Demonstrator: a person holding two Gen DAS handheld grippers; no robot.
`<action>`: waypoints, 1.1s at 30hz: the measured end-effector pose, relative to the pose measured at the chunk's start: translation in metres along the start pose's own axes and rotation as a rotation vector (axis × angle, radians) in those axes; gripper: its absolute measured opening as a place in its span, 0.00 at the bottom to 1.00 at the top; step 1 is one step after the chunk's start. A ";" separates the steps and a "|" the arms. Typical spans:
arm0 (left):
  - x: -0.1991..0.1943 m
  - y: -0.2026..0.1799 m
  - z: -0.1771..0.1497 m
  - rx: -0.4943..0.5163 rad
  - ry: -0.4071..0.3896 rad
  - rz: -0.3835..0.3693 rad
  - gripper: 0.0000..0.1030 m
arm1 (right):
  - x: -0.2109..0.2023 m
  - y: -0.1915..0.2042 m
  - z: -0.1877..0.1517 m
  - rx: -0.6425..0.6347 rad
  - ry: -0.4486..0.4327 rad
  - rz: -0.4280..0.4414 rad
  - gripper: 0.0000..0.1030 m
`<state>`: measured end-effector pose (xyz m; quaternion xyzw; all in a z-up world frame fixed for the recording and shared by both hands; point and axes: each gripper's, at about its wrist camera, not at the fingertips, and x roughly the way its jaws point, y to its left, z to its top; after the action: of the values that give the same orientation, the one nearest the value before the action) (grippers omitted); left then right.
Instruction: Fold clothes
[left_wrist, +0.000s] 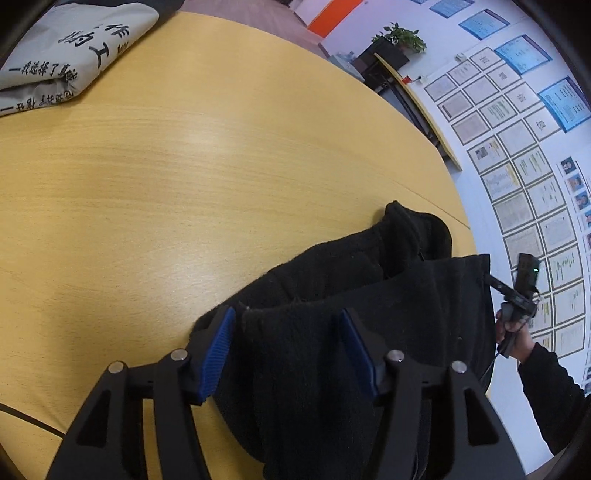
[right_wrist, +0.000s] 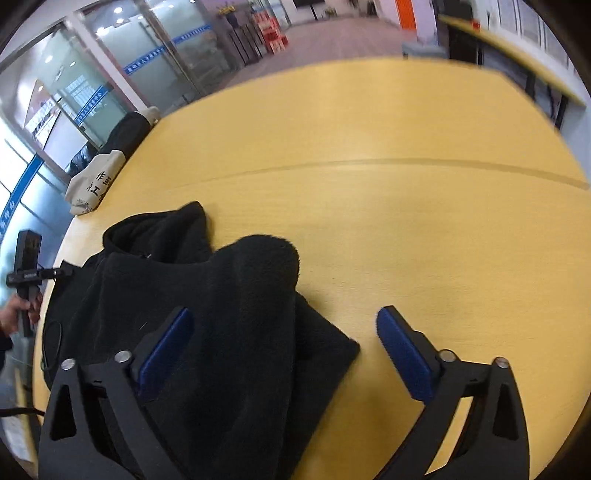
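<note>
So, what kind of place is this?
Probably an office or lobby: framed notices fill one wall, glass doors line another, and the clothes lie on a long wooden table.

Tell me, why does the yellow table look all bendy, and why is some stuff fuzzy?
Left wrist view: the fisheye lens curves the yellow wooden table and the wall of framed papers; a pale glare streak shines on the wood. Right wrist view: the same bulge, with the table's far edge and the room behind smeared by blur; the black fleece garment stays fairly sharp.
</note>
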<state>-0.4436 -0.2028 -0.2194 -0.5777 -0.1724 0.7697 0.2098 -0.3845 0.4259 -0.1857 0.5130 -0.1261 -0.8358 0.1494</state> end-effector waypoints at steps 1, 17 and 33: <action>-0.001 0.001 0.000 -0.014 0.001 0.000 0.37 | 0.009 -0.005 0.004 0.028 0.010 0.027 0.71; -0.042 -0.039 0.071 0.122 -0.197 0.015 0.17 | -0.044 0.001 0.015 0.041 -0.251 -0.002 0.16; -0.136 -0.108 0.016 0.393 -0.348 0.194 0.83 | -0.164 0.055 -0.133 0.169 -0.457 -0.044 0.98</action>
<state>-0.4119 -0.1821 -0.0489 -0.3989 0.0028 0.8925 0.2104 -0.1886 0.4299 -0.0903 0.3238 -0.2151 -0.9197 0.0552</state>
